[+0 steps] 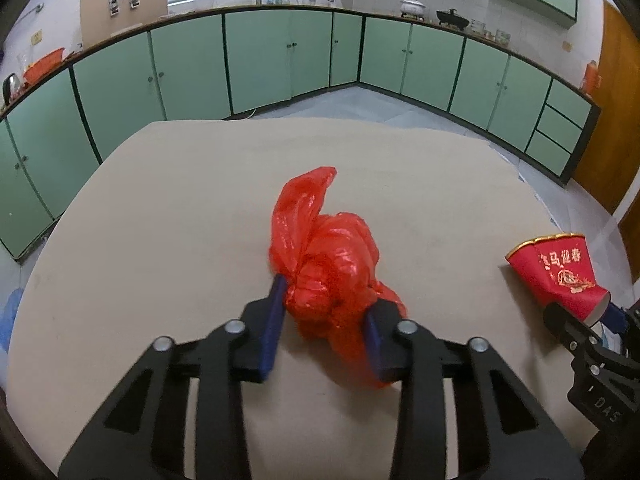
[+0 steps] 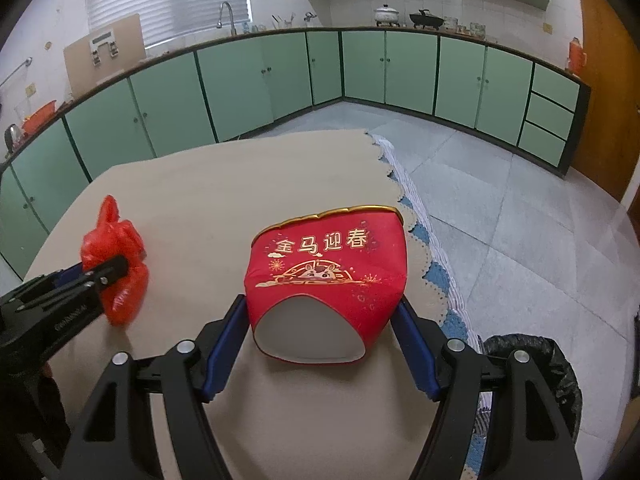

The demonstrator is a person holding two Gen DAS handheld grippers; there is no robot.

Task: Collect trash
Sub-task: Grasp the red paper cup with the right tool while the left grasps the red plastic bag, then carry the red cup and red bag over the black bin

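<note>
A crumpled red plastic bag (image 1: 320, 248) lies on the beige tablecloth (image 1: 160, 220). My left gripper (image 1: 328, 296) is shut on the bag's lower bunch, its blue pads pressing in from both sides. The right wrist view shows the same grip at the far left, on the bag (image 2: 116, 240). A red paper cup (image 2: 328, 264) with gold characters lies on its side with its grey base toward me. My right gripper (image 2: 321, 304) holds it, a pad against each flank. The left wrist view has the cup (image 1: 556, 272) at the right table edge.
A bin lined with a black bag (image 2: 532, 360) stands on the floor off the table's right side. The cloth's blue-and-white lace trim (image 2: 432, 264) hangs over that edge. Green kitchen cabinets (image 1: 260, 60) line the far walls, across a grey tiled floor (image 2: 500, 200).
</note>
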